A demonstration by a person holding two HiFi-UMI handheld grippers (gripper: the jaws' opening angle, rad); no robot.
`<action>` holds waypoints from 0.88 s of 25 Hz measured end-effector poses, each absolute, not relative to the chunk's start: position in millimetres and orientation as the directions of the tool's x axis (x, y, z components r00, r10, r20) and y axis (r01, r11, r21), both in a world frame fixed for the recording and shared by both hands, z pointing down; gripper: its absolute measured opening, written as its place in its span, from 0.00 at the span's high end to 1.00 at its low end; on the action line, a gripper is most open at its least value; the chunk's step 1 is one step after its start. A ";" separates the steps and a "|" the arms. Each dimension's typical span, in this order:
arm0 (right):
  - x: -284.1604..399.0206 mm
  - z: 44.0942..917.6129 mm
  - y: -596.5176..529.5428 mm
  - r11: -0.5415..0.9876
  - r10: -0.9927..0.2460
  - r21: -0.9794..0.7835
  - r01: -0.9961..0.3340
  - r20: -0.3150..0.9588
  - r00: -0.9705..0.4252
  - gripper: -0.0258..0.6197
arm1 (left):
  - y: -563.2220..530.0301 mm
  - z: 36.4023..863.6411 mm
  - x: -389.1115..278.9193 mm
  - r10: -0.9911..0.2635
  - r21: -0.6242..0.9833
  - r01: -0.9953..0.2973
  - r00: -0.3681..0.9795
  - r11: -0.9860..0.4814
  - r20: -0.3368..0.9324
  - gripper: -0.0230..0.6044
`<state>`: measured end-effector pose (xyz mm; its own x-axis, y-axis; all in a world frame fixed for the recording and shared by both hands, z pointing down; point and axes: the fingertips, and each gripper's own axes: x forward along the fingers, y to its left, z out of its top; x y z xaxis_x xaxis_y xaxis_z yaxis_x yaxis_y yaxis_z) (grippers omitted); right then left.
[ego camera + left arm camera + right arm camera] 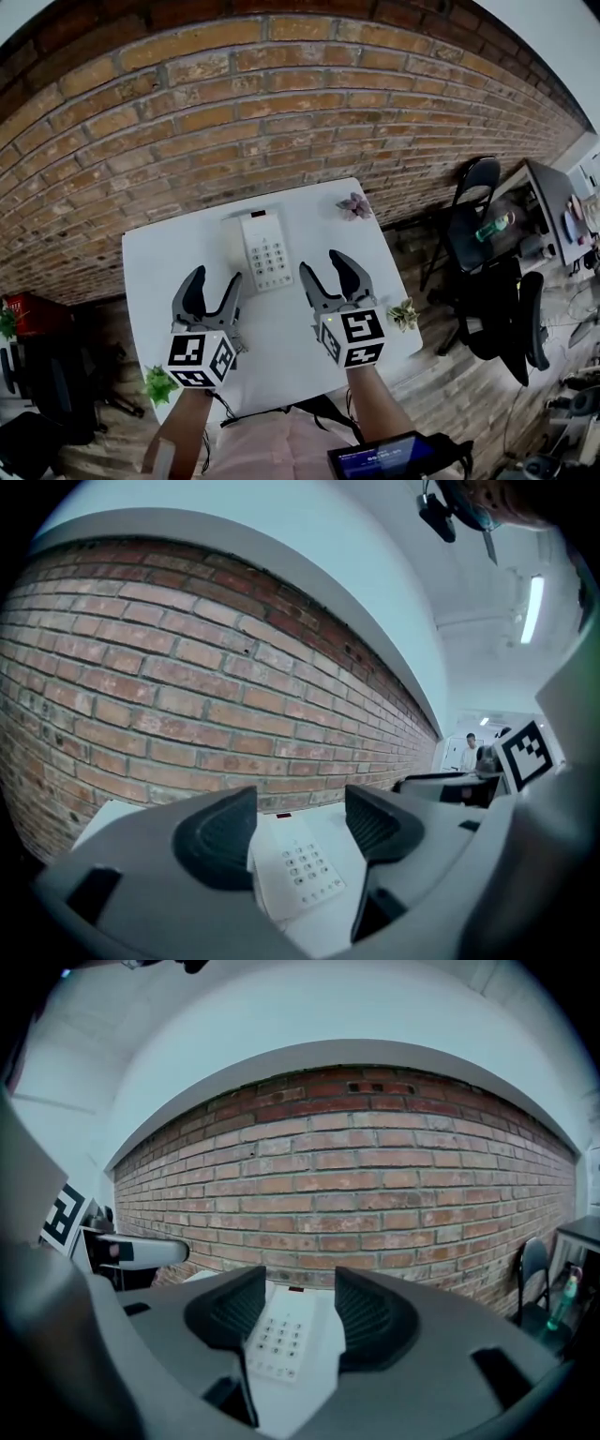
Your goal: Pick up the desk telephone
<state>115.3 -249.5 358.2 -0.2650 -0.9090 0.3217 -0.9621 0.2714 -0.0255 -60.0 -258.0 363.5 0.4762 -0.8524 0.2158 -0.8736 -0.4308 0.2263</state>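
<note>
A white desk telephone (261, 248) with a keypad lies flat on the white table (309, 333), toward its far edge by the brick wall. My left gripper (213, 286) hovers just left of and nearer than the phone, jaws apart, nothing between them. My right gripper (330, 269) hovers to the phone's right, also open and empty. In the left gripper view the telephone (298, 869) shows ahead between the dark pads (217, 839). The right gripper view has the telephone (279, 1333) ahead, framed by its pads (367, 1316). Neither gripper touches the phone.
A small pink succulent (354, 205) sits at the table's far right corner, a pale green one (404, 314) at the right edge, a green plant (158, 383) at the near left corner. The brick wall (281, 103) rises just behind the table. Office chairs (473, 202) stand to the right.
</note>
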 end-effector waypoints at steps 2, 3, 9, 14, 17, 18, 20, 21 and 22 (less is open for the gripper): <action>110.9 359.3 -257.1 0.289 -0.901 -0.025 -0.957 0.329 -0.281 0.59 | -263.1 365.5 -58.4 -0.844 0.272 -0.861 0.491 -0.430 0.218 0.46; 109.1 359.7 -261.4 0.298 -0.898 -0.025 -0.954 0.332 -0.289 0.59 | -266.2 366.5 -57.3 -0.838 0.303 -0.851 0.500 -0.429 0.218 0.45; 102.7 363.0 -294.6 0.349 -0.881 -0.031 -0.937 0.329 -0.339 0.58 | -295.2 371.7 -54.1 -0.827 0.405 -0.818 0.520 -0.409 0.214 0.36; 95.9 375.7 -324.4 0.398 -0.856 -0.036 -0.917 0.343 -0.386 0.58 | -320.5 396.9 -49.6 -0.819 0.388 -0.838 0.502 -0.383 0.277 0.36; 95.3 388.6 -341.5 0.415 -0.842 -0.050 -0.909 0.356 -0.404 0.57 | -334.4 411.4 -48.5 -0.818 0.375 -0.853 0.484 -0.363 0.310 0.35; 95.5 394.2 -346.6 0.419 -0.837 -0.054 -0.906 0.364 -0.409 0.57 | -339.2 416.3 -48.0 -0.818 0.375 -0.856 0.479 -0.355 0.320 0.35; 95.8 406.1 -356.6 0.426 -0.826 -0.061 -0.903 0.381 -0.416 0.56 | -349.5 427.5 -47.1 -0.813 0.375 -0.863 0.469 -0.338 0.344 0.35; 95.6 412.2 -361.2 0.429 -0.820 -0.063 -0.901 0.391 -0.418 0.56 | -354.5 433.6 -46.7 -0.810 0.376 -0.866 0.464 -0.330 0.358 0.35; 95.2 418.5 -365.7 0.433 -0.814 -0.065 -0.899 0.401 -0.421 0.55 | -359.5 439.8 -46.2 -0.806 0.377 -0.868 0.461 -0.322 0.372 0.35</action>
